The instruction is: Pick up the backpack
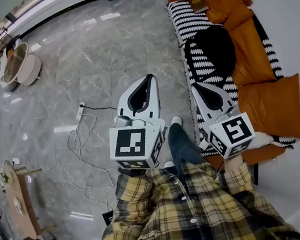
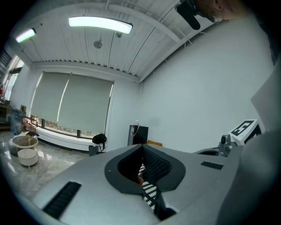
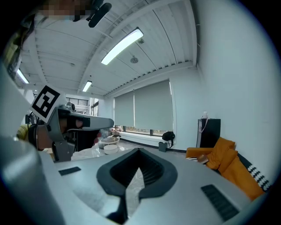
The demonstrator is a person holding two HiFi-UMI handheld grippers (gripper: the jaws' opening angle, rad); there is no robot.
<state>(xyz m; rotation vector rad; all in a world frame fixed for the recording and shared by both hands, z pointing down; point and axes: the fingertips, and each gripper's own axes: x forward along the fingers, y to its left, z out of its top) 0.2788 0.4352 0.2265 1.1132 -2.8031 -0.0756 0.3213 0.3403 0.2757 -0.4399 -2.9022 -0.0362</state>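
At the far left of the head view, two round tubs (image 1: 19,64) are seen on the grey marble floor (image 1: 100,46). Further right, a power strip (image 1: 80,111) and its loose white cable (image 1: 78,147) lie on that floor.

The left gripper (image 1: 146,82) is held above the floor, left of the person's shoe (image 1: 176,121). In the left gripper view its jaws are seen pressed together at the tips (image 2: 141,147), with nothing gripped.

The right gripper (image 1: 195,86) is held just right of the shoe, over the near edge of a black-and-white striped throw (image 1: 185,16). Its jaws are likewise closed and empty (image 3: 138,150).

The throw is spread over an orange sofa (image 1: 254,67). The black backpack (image 1: 215,48) rests on the throw, beyond the right gripper's tips and apart from them. A book (image 1: 198,4) lies at the sofa's far end.
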